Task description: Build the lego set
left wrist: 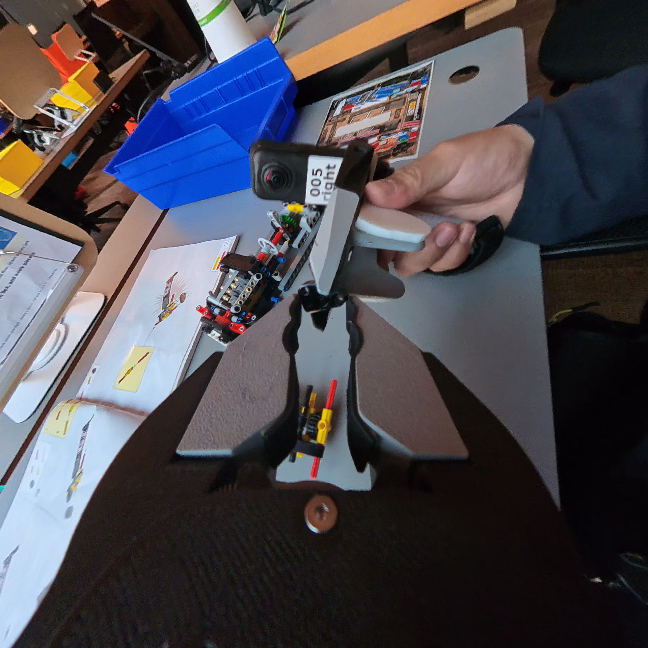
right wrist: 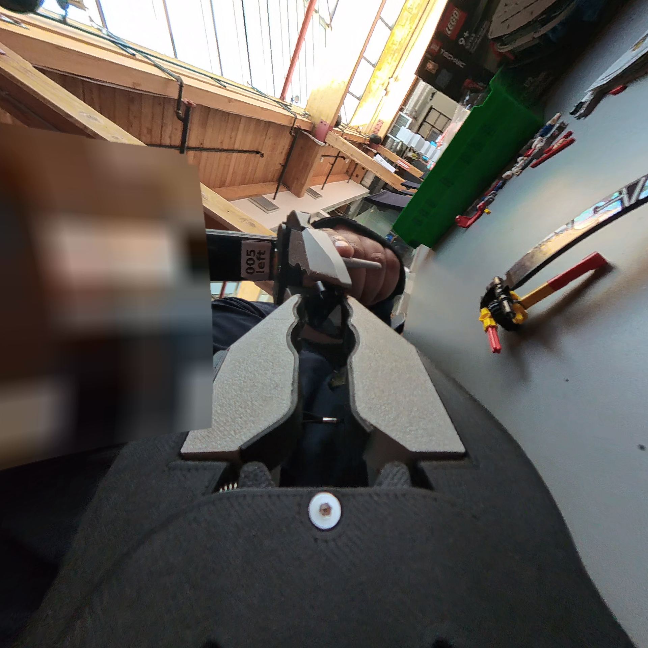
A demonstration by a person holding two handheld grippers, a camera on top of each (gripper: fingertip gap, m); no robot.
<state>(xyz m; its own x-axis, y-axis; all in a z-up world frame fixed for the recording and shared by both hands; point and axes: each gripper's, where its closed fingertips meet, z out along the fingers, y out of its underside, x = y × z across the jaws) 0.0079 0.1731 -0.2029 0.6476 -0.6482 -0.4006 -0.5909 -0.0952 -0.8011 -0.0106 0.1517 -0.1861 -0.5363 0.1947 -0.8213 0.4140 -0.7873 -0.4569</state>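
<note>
My left gripper (left wrist: 323, 305) and my right gripper (right wrist: 322, 308) meet tip to tip above the grey table (left wrist: 456, 350). Both are closed on one small black brick piece (left wrist: 317, 303), which has pin ends on each side. In the right wrist view the same piece (right wrist: 321, 312) fills the gap between my right fingertips. The right gripper's grey fingers (left wrist: 333, 245) come down onto it edge-on, held by a hand (left wrist: 449, 189). A small yellow, black and red brick assembly (left wrist: 315, 424) lies on the table below; it also shows in the right wrist view (right wrist: 505, 308).
A larger brick vehicle model (left wrist: 252, 280) stands beside printed instruction sheets (left wrist: 157, 315). A blue bin (left wrist: 210, 133) and a colourful printed sheet (left wrist: 382, 112) lie farther back. A green bin (right wrist: 466, 168) and loose red parts (right wrist: 547, 147) lie along the table. Left and right tips are no more than a few centimetres apart.
</note>
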